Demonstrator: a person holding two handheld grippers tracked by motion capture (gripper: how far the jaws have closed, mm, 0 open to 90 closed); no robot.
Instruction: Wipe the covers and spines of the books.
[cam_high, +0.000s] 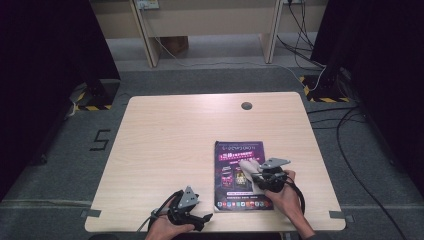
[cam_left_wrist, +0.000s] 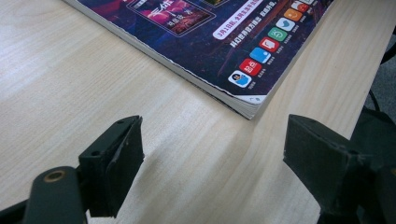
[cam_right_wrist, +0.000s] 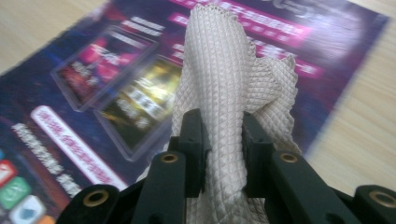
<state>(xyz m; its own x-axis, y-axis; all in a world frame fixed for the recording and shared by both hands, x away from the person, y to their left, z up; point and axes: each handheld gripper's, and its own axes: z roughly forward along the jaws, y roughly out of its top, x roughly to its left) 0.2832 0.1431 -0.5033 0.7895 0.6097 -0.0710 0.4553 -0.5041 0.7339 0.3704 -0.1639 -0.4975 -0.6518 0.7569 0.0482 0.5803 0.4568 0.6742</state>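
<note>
The right gripper (cam_right_wrist: 223, 140) has its jaws clamped on a waffle-weave cloth (cam_right_wrist: 224, 79) draped forward across the magazine (cam_high: 239, 175), whose length runs away from the person. The left gripper (cam_left_wrist: 212, 154) rests with its jaws apart near the magazine's near corner on the counter (cam_high: 165, 140).

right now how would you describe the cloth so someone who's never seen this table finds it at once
Start at the light wooden table and find the dark purple magazine lying flat near its right front. Over that cover, the right gripper is shut on a cloth. It is the one pale, waffle-textured thing there, bunched and soft against the glossy print.
</note>
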